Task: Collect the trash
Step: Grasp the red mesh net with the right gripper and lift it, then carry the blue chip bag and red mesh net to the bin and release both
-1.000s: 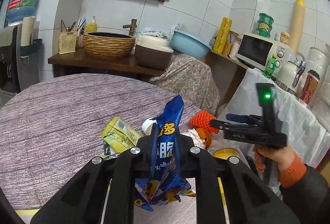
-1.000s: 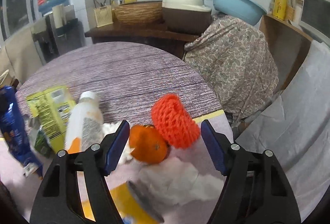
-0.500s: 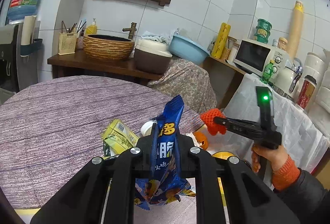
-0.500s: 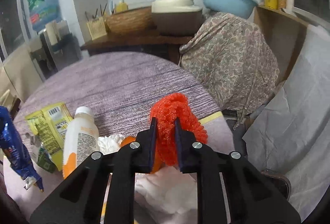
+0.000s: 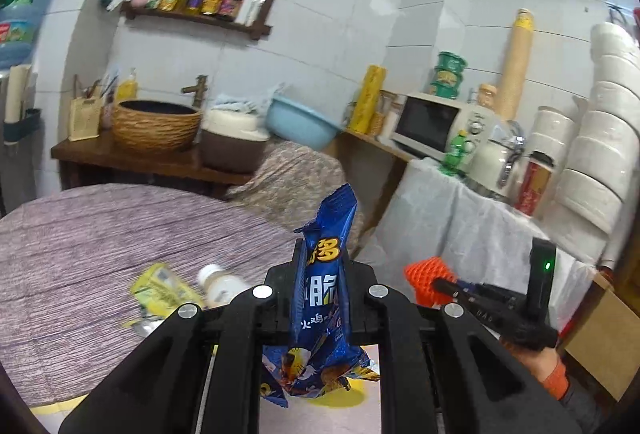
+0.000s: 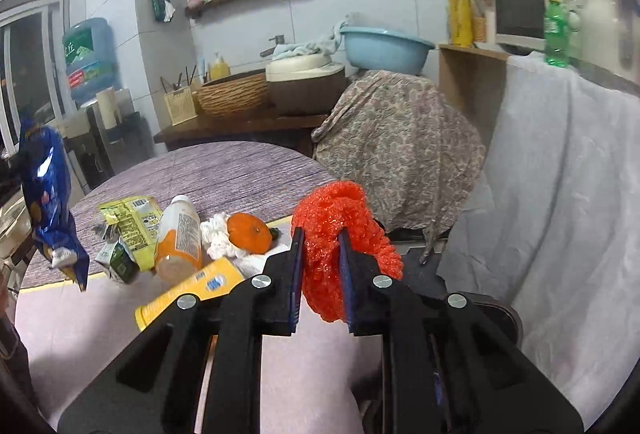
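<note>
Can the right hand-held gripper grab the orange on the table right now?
Probably not yet: the right hand-held gripper is shut on the orange-red foam fruit net. The round orange fruit lies uncovered nearby, so it needs emptying first.

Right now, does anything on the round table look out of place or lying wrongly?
Yes. A whole orange, seemingly unpeeled, lies among the trash beside crumpled white tissue; it looks like food, not rubbish. The white drink bottle lies tipped on its side beside the yellow wrapper, not upright. No spill shows.

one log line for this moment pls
left claw: shut on blue snack bag | right claw: shut on orange foam net | both lifted off table
</note>
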`<state>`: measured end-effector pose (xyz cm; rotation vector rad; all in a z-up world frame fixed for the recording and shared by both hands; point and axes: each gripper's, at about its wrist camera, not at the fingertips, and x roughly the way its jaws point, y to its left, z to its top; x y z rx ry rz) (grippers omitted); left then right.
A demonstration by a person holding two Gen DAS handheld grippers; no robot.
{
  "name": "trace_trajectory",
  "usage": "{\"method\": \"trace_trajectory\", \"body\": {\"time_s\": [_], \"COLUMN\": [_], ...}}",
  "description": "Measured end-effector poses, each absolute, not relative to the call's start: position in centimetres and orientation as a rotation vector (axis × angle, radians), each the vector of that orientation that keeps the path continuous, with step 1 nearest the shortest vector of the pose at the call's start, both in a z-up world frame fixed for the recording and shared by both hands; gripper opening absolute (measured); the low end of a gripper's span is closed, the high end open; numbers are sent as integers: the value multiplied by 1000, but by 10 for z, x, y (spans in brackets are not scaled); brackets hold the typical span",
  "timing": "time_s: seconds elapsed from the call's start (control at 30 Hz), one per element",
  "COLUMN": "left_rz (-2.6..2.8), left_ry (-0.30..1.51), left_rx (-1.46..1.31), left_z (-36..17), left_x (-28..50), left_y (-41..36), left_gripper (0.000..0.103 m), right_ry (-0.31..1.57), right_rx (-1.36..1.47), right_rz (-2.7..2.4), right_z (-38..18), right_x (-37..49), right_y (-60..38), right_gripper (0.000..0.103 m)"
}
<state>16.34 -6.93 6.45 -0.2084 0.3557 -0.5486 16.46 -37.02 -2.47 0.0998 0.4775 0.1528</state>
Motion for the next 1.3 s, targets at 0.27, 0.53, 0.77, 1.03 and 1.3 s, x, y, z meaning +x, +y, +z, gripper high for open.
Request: {"method": "trace_trajectory", "body": {"time_s": [0.27, 0.53, 0.77, 1.03, 1.3], "left_rz": [-723, -837, -850, -797, -726], "left_ry": [385, 497, 613, 753, 818], "left_rx": [-133, -35, 63, 149, 231], "left_z": [63, 27, -16, -74, -113], "left_x": [141, 135, 141, 168, 195], "left_y": [-151, -240, -313, -376, -412], "left_gripper": [15, 15, 15, 15, 20], "right_ry": [437, 490, 571, 674, 748], "right_rx": [117, 193, 260, 317, 348], "right_rz": [37, -96, -177, -211, -210], "right_z": [-41, -88, -139, -191, -229], "right_x": [98, 67, 60, 70, 81], "right_y": [-406, -453, -485, -510, -517], "right_gripper": [17, 17, 17, 17, 18]}}
